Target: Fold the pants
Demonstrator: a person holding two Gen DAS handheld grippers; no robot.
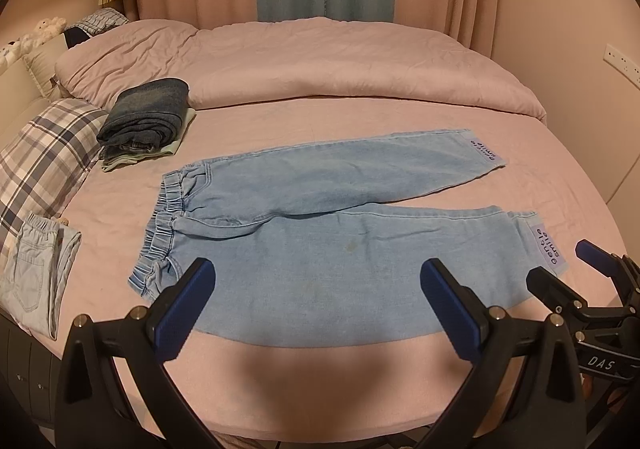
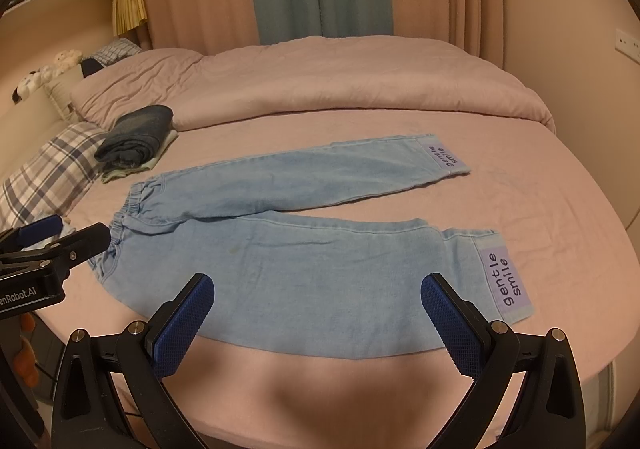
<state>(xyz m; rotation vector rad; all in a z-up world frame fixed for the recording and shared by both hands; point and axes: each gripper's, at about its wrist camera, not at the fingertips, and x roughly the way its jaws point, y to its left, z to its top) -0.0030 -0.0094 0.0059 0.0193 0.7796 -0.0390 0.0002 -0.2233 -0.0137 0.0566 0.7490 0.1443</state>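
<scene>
far left on the bed (image 1: 360,121): plaid pillow (image 1: 44,153), folded light jeans (image 1: 36,269), dark folded stack (image 1: 148,117). pants (image 1: 320,225) lie flat mid-bed, unfolded, waistband (image 1: 164,225) left, legs running right, purple cuff labels (image 2: 506,281) at the ends. left gripper (image 1: 316,309) wide open, holding nothing, above the near leg. right gripper (image 2: 316,317) wide open, nothing held, above the near leg too. duvet (image 2: 320,81) bunched behind.
</scene>
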